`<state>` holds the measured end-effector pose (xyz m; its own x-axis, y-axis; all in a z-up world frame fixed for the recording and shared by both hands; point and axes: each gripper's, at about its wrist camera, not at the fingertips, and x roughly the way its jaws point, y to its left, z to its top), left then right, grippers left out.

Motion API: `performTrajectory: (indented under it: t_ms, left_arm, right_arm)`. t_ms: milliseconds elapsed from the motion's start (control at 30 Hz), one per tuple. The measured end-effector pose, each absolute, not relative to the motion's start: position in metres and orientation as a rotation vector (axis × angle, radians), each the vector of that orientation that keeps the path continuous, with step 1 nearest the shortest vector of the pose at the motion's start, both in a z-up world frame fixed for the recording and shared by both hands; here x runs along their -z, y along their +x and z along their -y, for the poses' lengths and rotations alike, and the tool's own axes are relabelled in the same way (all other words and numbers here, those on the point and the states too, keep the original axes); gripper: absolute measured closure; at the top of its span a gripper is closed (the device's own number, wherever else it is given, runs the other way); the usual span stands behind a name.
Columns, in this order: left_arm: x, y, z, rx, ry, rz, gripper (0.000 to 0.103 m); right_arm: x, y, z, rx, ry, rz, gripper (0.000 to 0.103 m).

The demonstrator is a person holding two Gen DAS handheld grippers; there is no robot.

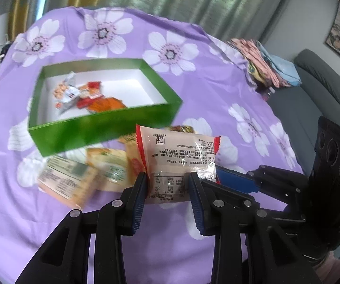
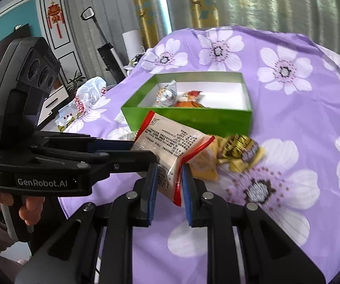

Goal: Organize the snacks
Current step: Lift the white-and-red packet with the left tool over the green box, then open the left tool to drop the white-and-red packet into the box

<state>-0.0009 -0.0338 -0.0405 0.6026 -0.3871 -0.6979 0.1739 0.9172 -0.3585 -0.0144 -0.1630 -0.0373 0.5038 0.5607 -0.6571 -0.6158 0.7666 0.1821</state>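
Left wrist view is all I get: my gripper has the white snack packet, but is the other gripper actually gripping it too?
Observer: Yes. The right gripper is shut on the red crimped edge of the snack packet, while the left gripper clamps its other end.
Operator: Is anything loose behind the packet?
Observer: A gold-wrapped snack lies on the cloth in front of the green box, mostly hidden from you.
Operator: Anything further out on the left side?
Observer: A white plastic bag sits at the left edge of the cloth.
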Motion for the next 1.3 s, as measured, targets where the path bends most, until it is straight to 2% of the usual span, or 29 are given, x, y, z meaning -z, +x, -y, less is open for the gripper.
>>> performTrajectory:
  t_ms: [800,1300]
  left_arm:
    - [0.015,0.096,-0.031,0.236,-0.294,-0.809,0.068]
    - [0.061,0.158,-0.03,0.231,-0.326,-0.935,0.068]
  right_arm:
    - [0.01,0.092,0.093,-0.776,-0.133,-0.69,0.082]
    - [0.049,0.153,0.085,-0.726,-0.143,-0.83,0.082]
